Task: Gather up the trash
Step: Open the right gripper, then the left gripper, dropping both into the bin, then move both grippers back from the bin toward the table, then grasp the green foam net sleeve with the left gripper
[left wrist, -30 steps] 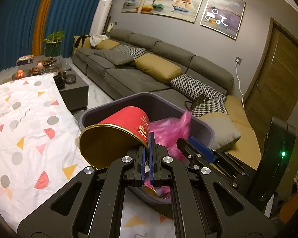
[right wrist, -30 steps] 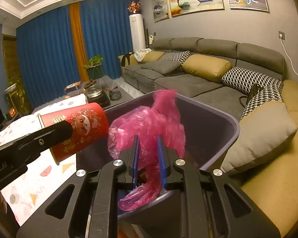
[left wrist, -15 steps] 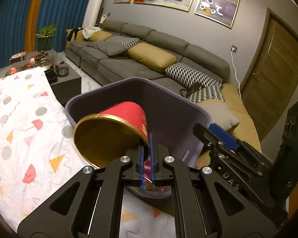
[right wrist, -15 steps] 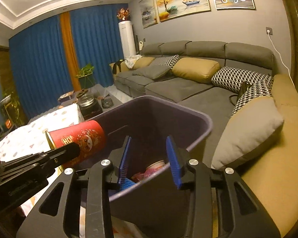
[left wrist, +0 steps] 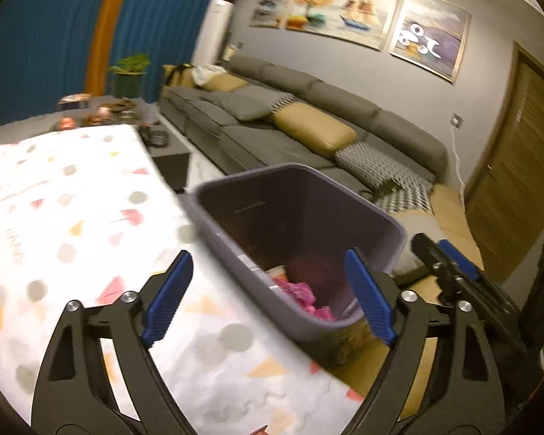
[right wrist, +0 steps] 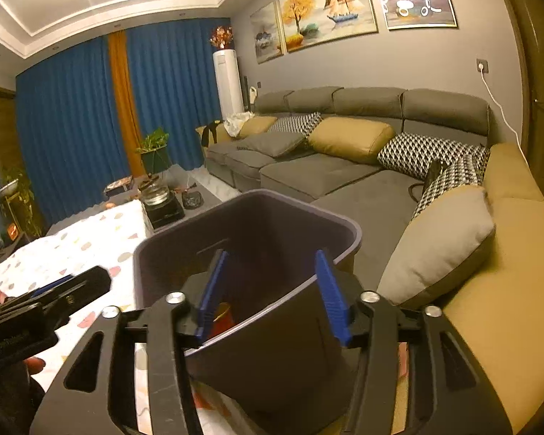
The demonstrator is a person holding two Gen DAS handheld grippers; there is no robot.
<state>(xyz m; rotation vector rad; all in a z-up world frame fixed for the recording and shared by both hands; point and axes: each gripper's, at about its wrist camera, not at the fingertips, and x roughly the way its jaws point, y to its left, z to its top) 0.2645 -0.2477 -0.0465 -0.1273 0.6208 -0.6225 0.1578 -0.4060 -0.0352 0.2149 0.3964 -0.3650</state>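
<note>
A dark purple trash bin (left wrist: pixel 391 224) (right wrist: pixel 348 232) stands at the edge of the patterned tablecloth. Inside it lie the pink plastic bag (left wrist: pixel 301 293) and a red and gold cup (right wrist: pixel 224 317), both partly hidden by the bin wall. My left gripper (left wrist: pixel 270 299) is open wide and empty, just before the bin's near rim. My right gripper (right wrist: pixel 270 293) is open and empty, its fingers straddling the bin's near wall. The right gripper also shows in the left wrist view (left wrist: pixel 449 264), the left gripper in the right wrist view (right wrist: pixel 54 297).
A white tablecloth with coloured shapes (left wrist: pixel 72 217) covers the table left of the bin. A grey sofa with cushions (right wrist: pixel 348 137) runs behind and to the right. A low dark side table with a kettle (right wrist: pixel 163 203) stands beyond the cloth.
The left gripper opened and the red cup dropped into the bin. The right gripper let go of the pink bag, which now lies in the bin, and opened wider. Both grippers pulled back.
</note>
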